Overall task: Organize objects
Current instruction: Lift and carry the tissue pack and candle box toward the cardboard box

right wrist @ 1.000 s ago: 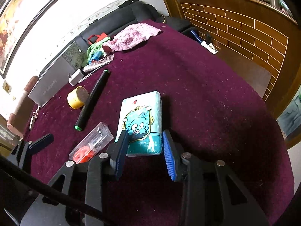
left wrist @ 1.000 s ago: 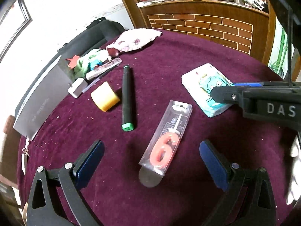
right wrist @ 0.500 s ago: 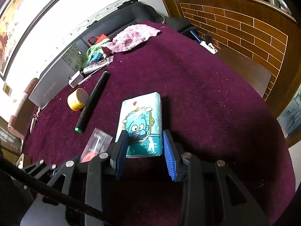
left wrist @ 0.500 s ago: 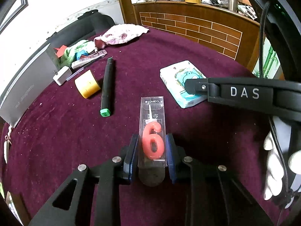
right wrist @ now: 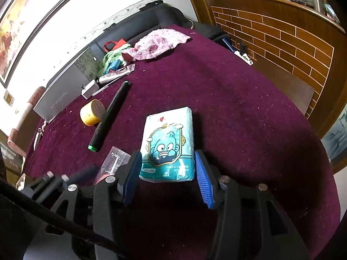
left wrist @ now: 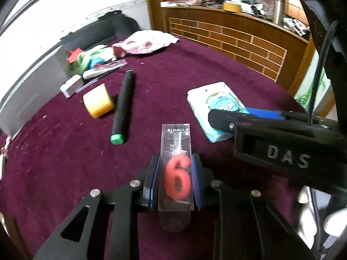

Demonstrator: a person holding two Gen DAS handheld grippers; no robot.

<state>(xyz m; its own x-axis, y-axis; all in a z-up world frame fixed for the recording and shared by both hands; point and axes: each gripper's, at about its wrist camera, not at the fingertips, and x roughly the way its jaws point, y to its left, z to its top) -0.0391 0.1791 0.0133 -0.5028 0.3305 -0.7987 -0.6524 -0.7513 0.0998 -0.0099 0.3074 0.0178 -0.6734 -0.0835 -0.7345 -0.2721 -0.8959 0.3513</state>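
L gripper [left wrist: 174, 181] now clamped on candle pack [left wrist: 176, 169], was wide apart; R gripper [right wrist: 168, 176] jaws just widening round tissue pack [right wrist: 168, 145], no grip yet.

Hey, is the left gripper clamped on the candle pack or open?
Clamped: the left gripper has its blue pads pressed against both sides of the candle pack.

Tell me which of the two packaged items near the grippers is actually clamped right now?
The clear-cased number candle: the left gripper pads press its sides. The tissue pack only lies between the right gripper's open jaws.
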